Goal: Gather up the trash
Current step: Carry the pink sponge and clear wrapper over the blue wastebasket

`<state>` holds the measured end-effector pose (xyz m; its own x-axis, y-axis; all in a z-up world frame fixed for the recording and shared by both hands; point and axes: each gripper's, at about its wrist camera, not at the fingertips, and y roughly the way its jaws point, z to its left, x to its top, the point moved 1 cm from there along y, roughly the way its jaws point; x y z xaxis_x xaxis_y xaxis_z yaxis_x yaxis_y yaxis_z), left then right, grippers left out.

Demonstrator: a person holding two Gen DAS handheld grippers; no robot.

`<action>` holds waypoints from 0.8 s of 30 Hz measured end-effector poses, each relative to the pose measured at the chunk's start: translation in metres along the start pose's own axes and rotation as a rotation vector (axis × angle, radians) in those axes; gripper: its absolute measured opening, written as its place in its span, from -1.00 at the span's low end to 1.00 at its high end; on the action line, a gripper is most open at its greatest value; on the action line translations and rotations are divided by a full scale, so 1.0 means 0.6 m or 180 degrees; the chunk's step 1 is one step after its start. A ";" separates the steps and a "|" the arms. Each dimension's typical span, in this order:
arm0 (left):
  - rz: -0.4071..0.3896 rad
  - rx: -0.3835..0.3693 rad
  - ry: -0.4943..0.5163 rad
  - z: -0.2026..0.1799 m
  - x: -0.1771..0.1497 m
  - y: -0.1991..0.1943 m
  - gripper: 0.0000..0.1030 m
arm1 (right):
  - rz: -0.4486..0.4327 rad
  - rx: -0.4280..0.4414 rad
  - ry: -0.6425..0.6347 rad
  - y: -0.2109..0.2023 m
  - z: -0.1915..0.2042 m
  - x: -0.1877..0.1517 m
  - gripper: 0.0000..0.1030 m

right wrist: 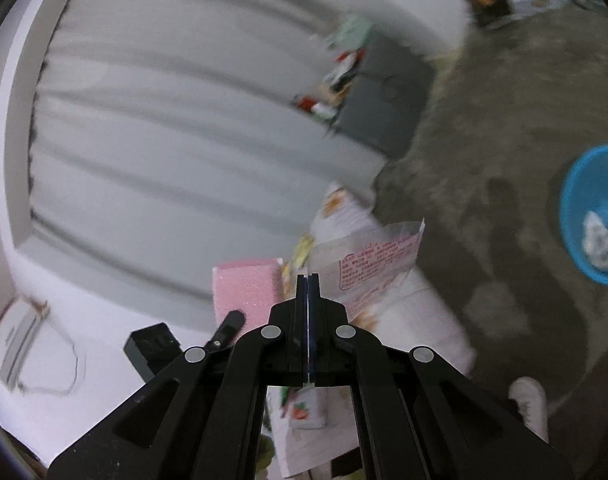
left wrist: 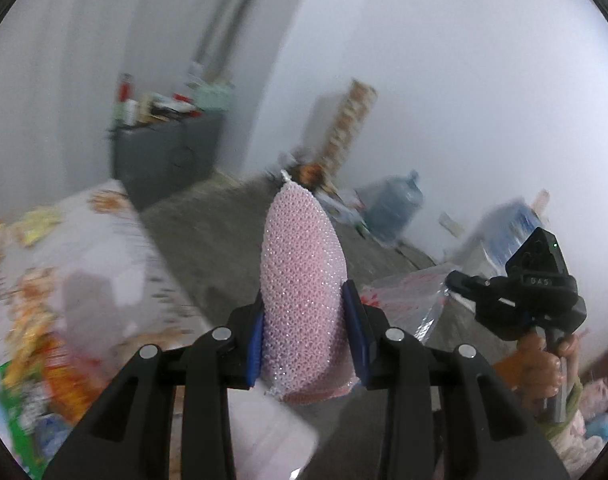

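Observation:
My left gripper [left wrist: 305,304] is shut on a pink mesh scrub sponge [left wrist: 300,248] that stands up between its blue pads. The same sponge [right wrist: 246,284] shows in the right wrist view, left of my right gripper [right wrist: 307,280]. The right gripper's jaws are pressed together on the edge of a clear plastic wrapper with red print [right wrist: 375,260]. In the left wrist view that wrapper [left wrist: 407,300] hangs from the right gripper [left wrist: 453,280], which a hand [left wrist: 539,364] holds. A blue bin [right wrist: 583,184] with white crumpled trash inside stands on the floor at the right.
A table with a printed cloth [left wrist: 104,240] carries colourful packets at the left. A grey cabinet [left wrist: 168,152] with clutter on top stands by the curtain. A water jug [left wrist: 391,208] and boxes line the far wall. A white shoe [right wrist: 529,400] is near the table.

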<state>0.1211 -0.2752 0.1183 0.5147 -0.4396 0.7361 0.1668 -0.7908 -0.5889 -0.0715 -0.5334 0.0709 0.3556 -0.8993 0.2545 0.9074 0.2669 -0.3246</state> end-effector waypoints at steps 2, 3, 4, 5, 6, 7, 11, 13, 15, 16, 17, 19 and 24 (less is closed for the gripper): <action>0.0159 -0.0061 0.0073 -0.033 0.001 0.055 -0.34 | -0.0127 -0.0090 0.0163 -0.023 -0.047 0.011 -1.00; 0.0246 -0.0088 0.0118 -0.051 0.000 0.085 -0.34 | -0.0185 -0.0139 0.0244 -0.029 -0.070 0.016 -1.00; 0.0336 -0.0104 0.0167 -0.070 -0.002 0.115 -0.34 | -0.0218 -0.0174 0.0300 -0.033 -0.085 0.020 -1.00; 0.0404 -0.0115 0.0200 -0.082 -0.006 0.137 -0.34 | -0.0255 -0.0223 0.0385 -0.037 -0.108 0.025 -1.00; 0.0479 -0.0128 0.0231 -0.096 -0.010 0.163 -0.34 | -0.0278 -0.0267 0.0442 -0.038 -0.124 0.026 -1.00; 0.0581 -0.0140 0.0264 -0.112 -0.015 0.197 -0.34 | -0.0310 -0.0332 0.0519 -0.039 -0.146 0.031 -1.00; 0.0888 -0.0183 0.0362 -0.153 -0.035 0.295 -0.34 | -0.0391 -0.0520 0.0788 -0.030 -0.220 0.050 -1.00; 0.1041 -0.0198 0.0397 -0.170 -0.049 0.348 -0.34 | -0.0419 -0.0610 0.0870 -0.038 -0.248 0.056 -1.00; 0.1154 -0.0191 0.0436 -0.182 -0.057 0.387 -0.34 | -0.0434 -0.0663 0.0979 -0.035 -0.274 0.063 -1.00; 0.1219 -0.0173 0.0460 -0.189 -0.065 0.411 -0.34 | -0.0441 -0.0676 0.1044 -0.028 -0.288 0.066 -1.00; 0.1253 -0.0169 0.0469 -0.191 -0.067 0.426 -0.34 | -0.0461 -0.0718 0.1079 -0.025 -0.301 0.070 -1.00; 0.1340 -0.0147 0.0483 -0.199 -0.078 0.462 -0.34 | -0.0484 -0.0807 0.1138 -0.040 -0.325 0.072 -1.00; 0.1473 -0.0082 0.0587 -0.221 -0.093 0.534 -0.30 | -0.0567 -0.1015 0.1261 -0.042 -0.395 0.084 -0.95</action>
<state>0.0340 -0.5604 -0.0672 0.3722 -0.8130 0.4477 -0.0660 -0.5043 -0.8610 -0.1293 -0.6674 -0.1241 0.0349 -0.9993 -0.0123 0.8110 0.0355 -0.5840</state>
